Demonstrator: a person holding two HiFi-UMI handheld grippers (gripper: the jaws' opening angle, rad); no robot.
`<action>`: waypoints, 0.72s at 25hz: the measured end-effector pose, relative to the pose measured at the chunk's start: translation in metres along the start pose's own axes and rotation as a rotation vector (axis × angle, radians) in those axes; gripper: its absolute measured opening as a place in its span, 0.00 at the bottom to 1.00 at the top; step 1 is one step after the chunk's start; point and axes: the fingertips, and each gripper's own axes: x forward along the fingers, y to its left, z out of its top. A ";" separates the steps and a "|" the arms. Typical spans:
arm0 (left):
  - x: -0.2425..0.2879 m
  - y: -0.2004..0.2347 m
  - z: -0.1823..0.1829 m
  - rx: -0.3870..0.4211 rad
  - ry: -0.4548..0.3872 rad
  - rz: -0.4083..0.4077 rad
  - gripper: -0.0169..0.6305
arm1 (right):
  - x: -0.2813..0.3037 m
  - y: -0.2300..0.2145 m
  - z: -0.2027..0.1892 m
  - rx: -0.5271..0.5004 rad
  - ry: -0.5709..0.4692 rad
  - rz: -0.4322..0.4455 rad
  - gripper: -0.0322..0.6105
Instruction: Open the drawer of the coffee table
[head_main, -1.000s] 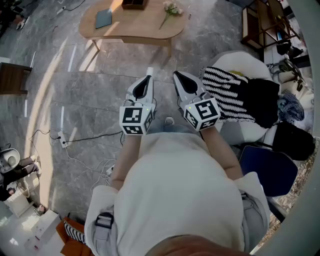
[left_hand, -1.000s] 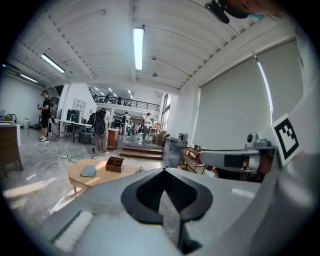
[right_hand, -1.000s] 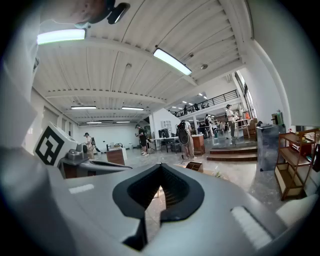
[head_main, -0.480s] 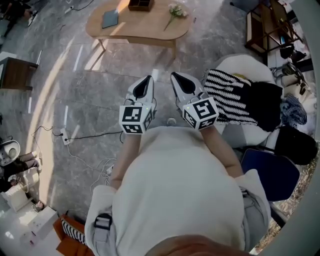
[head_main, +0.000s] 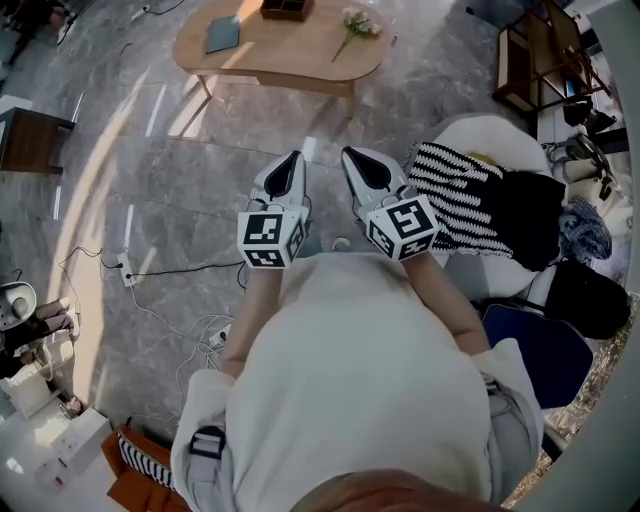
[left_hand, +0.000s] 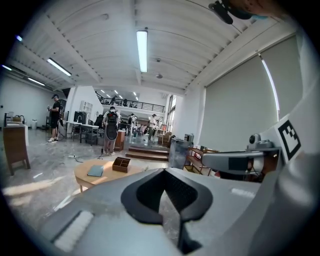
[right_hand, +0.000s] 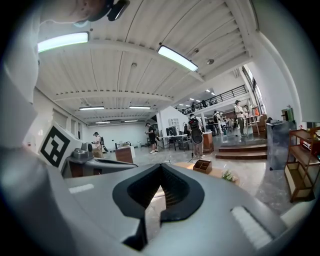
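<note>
The oval wooden coffee table (head_main: 280, 60) stands on the grey floor at the top of the head view, some way ahead of me. On it lie a blue-grey book (head_main: 222, 33), a brown compartment box (head_main: 287, 8) and a flower sprig (head_main: 358, 24). No drawer front shows from here. My left gripper (head_main: 296, 156) and right gripper (head_main: 347, 151) are held side by side in front of my body, pointing toward the table, both shut and empty. The left gripper view has the table (left_hand: 87, 179), book (left_hand: 95, 171) and box (left_hand: 121, 164) beyond the shut gripper (left_hand: 164, 170). The right gripper (right_hand: 161, 165) sees the box (right_hand: 202, 166) too.
A white round seat (head_main: 480, 135) with a striped cloth (head_main: 455, 190) and dark clothes (head_main: 525, 205) stands at my right, a blue chair (head_main: 535, 340) behind it. Cables and a power strip (head_main: 125, 275) lie on the floor at left. A dark side table (head_main: 30, 140) stands far left. People stand far off.
The head view has drifted a little, so the table sits slightly further right. Both grippers keep their place and stay shut.
</note>
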 end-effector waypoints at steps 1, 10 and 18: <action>0.003 0.005 0.001 -0.001 -0.002 0.004 0.02 | 0.006 -0.002 0.001 0.002 0.001 0.002 0.05; 0.053 0.073 0.014 0.016 0.008 -0.007 0.02 | 0.079 -0.023 0.007 0.012 0.011 -0.020 0.05; 0.110 0.140 0.043 0.058 0.046 -0.095 0.02 | 0.169 -0.044 0.033 0.038 -0.004 -0.078 0.05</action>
